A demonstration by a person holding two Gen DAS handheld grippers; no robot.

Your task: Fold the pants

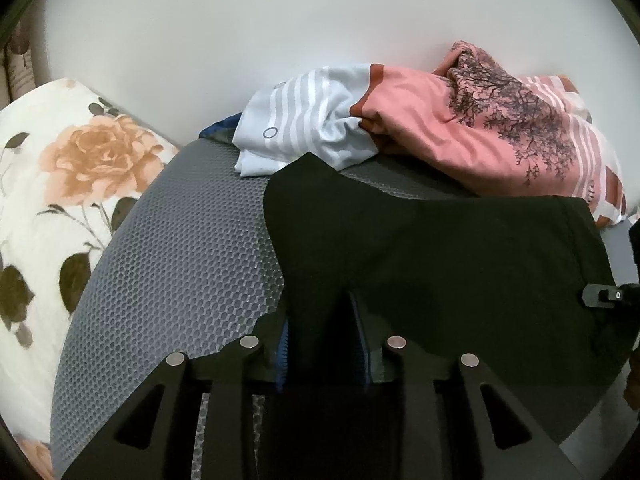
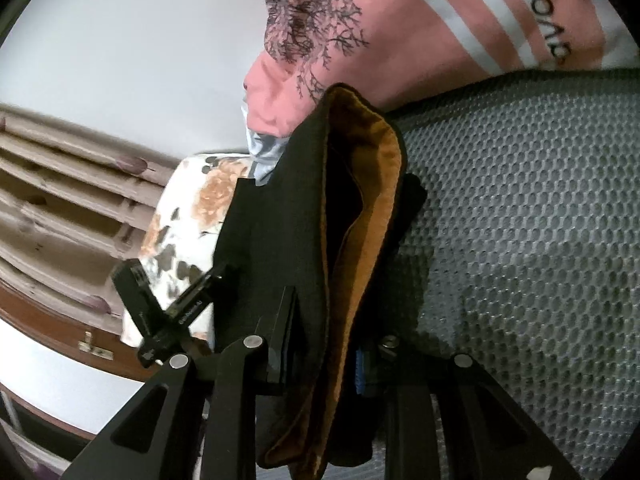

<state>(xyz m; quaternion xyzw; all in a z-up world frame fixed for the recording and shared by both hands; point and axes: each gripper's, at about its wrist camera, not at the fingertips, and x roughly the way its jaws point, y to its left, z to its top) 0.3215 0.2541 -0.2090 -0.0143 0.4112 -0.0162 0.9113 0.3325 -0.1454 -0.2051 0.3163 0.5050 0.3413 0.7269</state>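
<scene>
Left wrist: left tool [image 1: 320, 320] clamps black pants [image 1: 440, 248] over grey mat [image 1: 180, 248]; right tool [image 2: 328, 344] pinches waistband. Risk: layers slip, snag shirts [image 1: 460, 128] behind.

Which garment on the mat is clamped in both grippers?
The black pants, brown lining showing: left gripper and right gripper both pinch them. The pink shirt and pale striped one lie loose behind.

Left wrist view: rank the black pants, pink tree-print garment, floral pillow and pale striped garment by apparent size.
1. black pants, nearest the camera, so inflated
2. floral pillow and pink tree-print garment look alike; unranked
3. pale striped garment, smallest
</scene>
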